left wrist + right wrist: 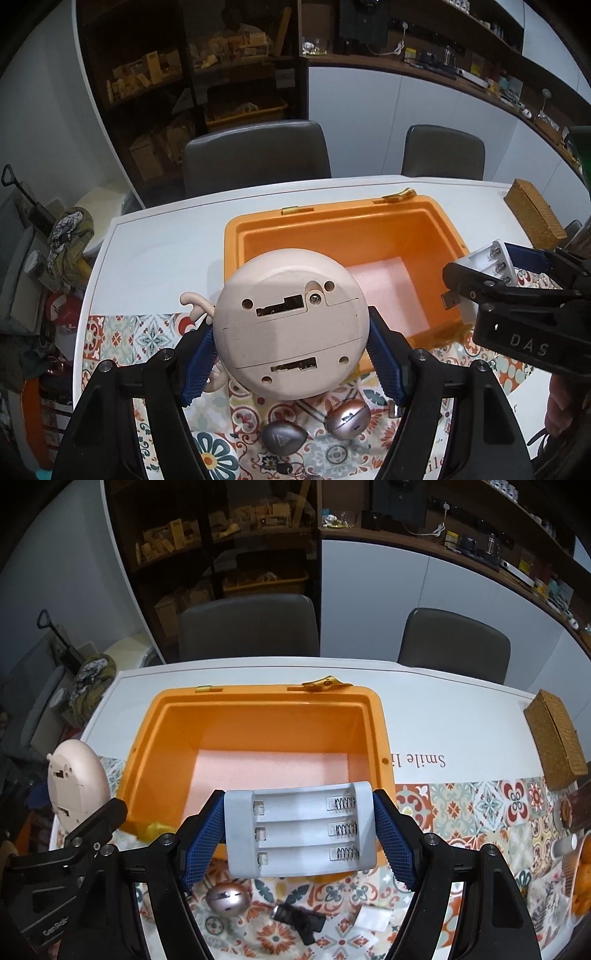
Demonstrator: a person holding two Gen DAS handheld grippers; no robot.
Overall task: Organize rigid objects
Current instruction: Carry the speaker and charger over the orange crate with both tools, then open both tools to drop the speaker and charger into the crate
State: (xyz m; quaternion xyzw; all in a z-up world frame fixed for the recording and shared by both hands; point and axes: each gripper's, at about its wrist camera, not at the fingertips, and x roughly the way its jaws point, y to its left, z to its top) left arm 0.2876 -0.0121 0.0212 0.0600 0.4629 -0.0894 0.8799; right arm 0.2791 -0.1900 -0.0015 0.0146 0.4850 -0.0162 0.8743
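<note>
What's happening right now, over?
Left gripper clamps the round pink gadget. Right gripper clamps the white battery holder. Both near the open orange box, nothing in it, nothing blocking.

Pink round device (291, 332) and white battery holder (301, 830) held above open orange bin (376, 731)

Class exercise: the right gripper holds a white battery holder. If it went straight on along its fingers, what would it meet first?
Probably the orange bin: the right gripper, shut on the white battery holder, points down over its near rim toward the pink foam floor. Depth is unclear, so rim or floor could come first.
</note>
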